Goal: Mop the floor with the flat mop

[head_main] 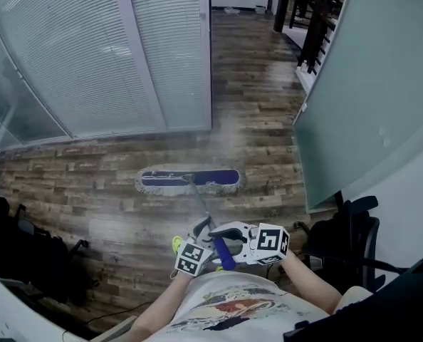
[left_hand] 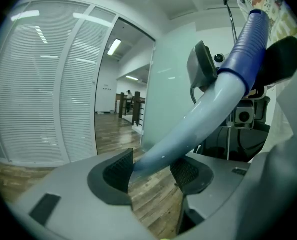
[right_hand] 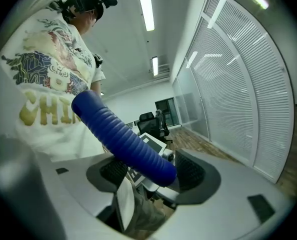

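The flat mop head (head_main: 189, 180), blue with a pale fringe, lies flat on the wooden floor ahead of me. Its thin pole (head_main: 199, 206) slants back to my hands and ends in a blue ribbed grip (head_main: 225, 254). My left gripper (head_main: 203, 228) is shut on the pale pole (left_hand: 188, 129) just below the grip (left_hand: 248, 39). My right gripper (head_main: 224, 235) is shut on the blue ribbed grip (right_hand: 123, 139), close behind the left one. In the gripper views the left gripper (left_hand: 153, 171) and the right gripper (right_hand: 151, 171) each show the handle crossing between both pads.
A glass wall with white blinds (head_main: 97, 55) runs along the far left. A frosted glass partition (head_main: 368, 84) stands on the right, with a corridor (head_main: 251, 55) between them. A black office chair (head_main: 350, 234) is at my right and dark bags (head_main: 19, 248) at my left.
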A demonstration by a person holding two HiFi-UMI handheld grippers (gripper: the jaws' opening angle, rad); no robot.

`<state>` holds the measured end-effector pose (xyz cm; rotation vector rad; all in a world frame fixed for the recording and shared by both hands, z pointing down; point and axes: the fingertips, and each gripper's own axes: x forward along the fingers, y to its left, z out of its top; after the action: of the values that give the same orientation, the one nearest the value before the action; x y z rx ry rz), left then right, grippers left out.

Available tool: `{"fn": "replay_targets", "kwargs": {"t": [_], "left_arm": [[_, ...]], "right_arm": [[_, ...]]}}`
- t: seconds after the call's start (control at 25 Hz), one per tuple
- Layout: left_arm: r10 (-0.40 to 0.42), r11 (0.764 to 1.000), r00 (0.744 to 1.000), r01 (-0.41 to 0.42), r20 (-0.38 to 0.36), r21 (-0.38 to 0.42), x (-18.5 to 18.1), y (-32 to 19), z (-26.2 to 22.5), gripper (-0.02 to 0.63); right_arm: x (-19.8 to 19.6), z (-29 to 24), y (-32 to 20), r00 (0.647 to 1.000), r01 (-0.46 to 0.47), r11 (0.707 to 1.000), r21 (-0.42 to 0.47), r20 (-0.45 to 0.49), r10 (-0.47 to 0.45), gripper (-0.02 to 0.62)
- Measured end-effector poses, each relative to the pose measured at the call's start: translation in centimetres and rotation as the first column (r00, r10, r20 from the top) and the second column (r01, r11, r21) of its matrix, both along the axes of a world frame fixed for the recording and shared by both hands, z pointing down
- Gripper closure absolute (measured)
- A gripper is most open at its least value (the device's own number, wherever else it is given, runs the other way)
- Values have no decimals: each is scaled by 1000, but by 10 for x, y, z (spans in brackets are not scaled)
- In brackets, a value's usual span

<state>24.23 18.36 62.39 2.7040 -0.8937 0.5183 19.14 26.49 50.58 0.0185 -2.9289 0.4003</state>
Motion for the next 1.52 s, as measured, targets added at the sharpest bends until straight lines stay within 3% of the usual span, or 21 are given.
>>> {"fn": "replay_targets", "kwargs": {"t": [0.12,0.28,0.44,0.8,1.0,1.32,1.52], "left_arm": [[-7,1000,1000,7,-30,9,10,15,-6,399],[8,1000,1000,-8,-4,11,4,20,4,400],[-12,999,1000,13,-28,35,-16,10,-2,400],[20,999,998,-21,58,25,-58,-30,27,400],[47,999,996,-49,79,14,-90,-89,38,400],[43,998,999,-44,29,39,-122,-238,28,400],[91,995,995,-92,44,38,-138,-321,34,400]], "right_arm": [[9,-7,14,1000,-6,1000,-7,20,6,333],[1,4,22,999,53,999,12,1,-53,333],[-19,-3,11,997,16,1000,14,71,-17,333],[-68,25,-23,997,72,996,51,9,-73,328],[-103,38,-83,999,45,997,66,7,-45,328],[-135,27,-235,993,-76,996,54,92,70,328],[-154,33,-321,986,-141,988,56,94,136,327]]}}
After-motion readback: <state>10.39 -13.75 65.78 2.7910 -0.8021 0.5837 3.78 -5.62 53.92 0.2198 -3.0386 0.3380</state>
